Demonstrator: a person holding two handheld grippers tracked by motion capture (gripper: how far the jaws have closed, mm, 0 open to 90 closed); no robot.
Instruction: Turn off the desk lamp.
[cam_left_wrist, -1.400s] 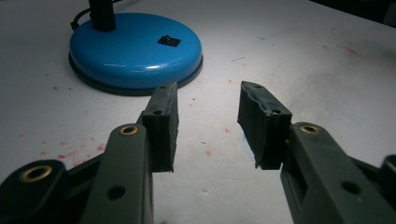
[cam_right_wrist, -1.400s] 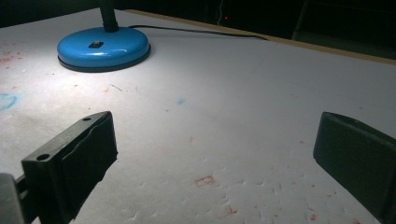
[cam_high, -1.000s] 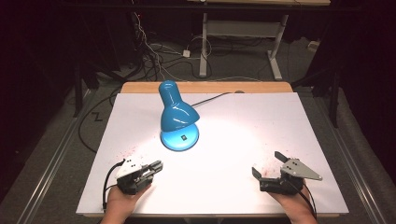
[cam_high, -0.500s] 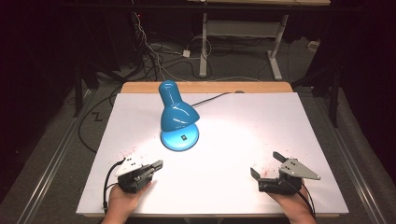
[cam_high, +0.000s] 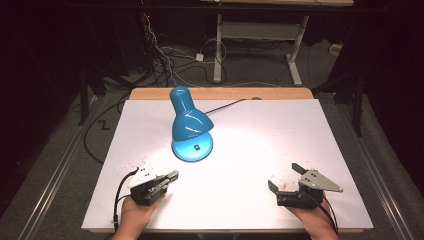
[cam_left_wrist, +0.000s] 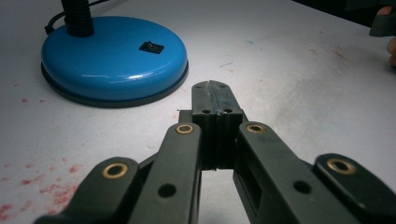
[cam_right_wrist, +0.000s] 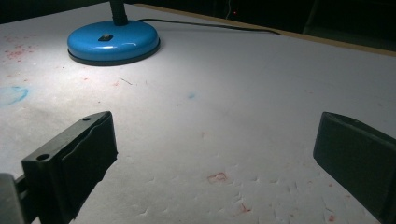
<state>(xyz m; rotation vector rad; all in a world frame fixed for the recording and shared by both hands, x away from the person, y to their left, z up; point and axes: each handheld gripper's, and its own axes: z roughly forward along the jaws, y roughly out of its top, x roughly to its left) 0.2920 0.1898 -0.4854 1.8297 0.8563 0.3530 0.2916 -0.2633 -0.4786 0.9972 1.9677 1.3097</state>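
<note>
A blue desk lamp (cam_high: 189, 122) stands lit at the middle back of the white table, its round base (cam_high: 192, 148) carrying a small black switch (cam_left_wrist: 152, 46). My left gripper (cam_high: 172, 175) lies near the front left, pointing at the base (cam_left_wrist: 112, 60). Its jaws are shut, pressed together on nothing (cam_left_wrist: 215, 91). My right gripper (cam_high: 284, 176) rests at the front right with its jaws wide open over bare table (cam_right_wrist: 219, 149). From there the lamp base (cam_right_wrist: 114, 39) lies far off to the upper left.
The lamp's black cable (cam_high: 227, 105) runs from the base to the table's back edge. Faint red and blue marks speckle the white tabletop (cam_high: 260, 135). A wooden strip (cam_high: 225, 93) edges the back of the table. Dark floor with cables lies beyond.
</note>
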